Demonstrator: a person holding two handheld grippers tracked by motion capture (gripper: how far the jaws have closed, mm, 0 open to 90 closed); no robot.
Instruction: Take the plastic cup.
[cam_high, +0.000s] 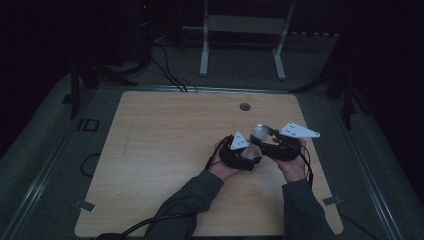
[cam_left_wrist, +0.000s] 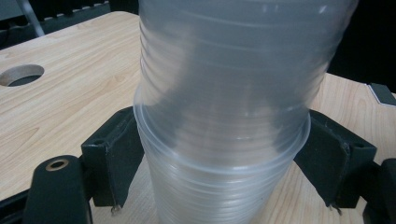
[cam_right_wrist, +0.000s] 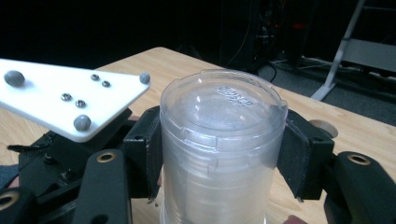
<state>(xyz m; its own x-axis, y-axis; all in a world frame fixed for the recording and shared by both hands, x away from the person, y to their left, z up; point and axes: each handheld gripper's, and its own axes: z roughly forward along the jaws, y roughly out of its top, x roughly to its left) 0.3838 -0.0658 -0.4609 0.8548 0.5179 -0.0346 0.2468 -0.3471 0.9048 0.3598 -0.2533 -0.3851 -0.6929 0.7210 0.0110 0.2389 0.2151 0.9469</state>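
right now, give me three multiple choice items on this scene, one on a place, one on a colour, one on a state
1. Where is the stack of clear plastic cups?
A. lying flat at the table's far edge
B. held between the two grippers above the wooden table
C. on the floor

2. What colour are the jaws of the left gripper?
A. black
B. red
C. white

3. How does the right gripper stand?
A. wide open, apart from everything
B. shut on the cup stack
C. shut on a cable

Answers: 1 B, the high view shows the stack between both grippers over the tabletop. 2 A, both jaws flanking the cups are black. 3 B, in the right gripper view the pads press on both sides of the stack.
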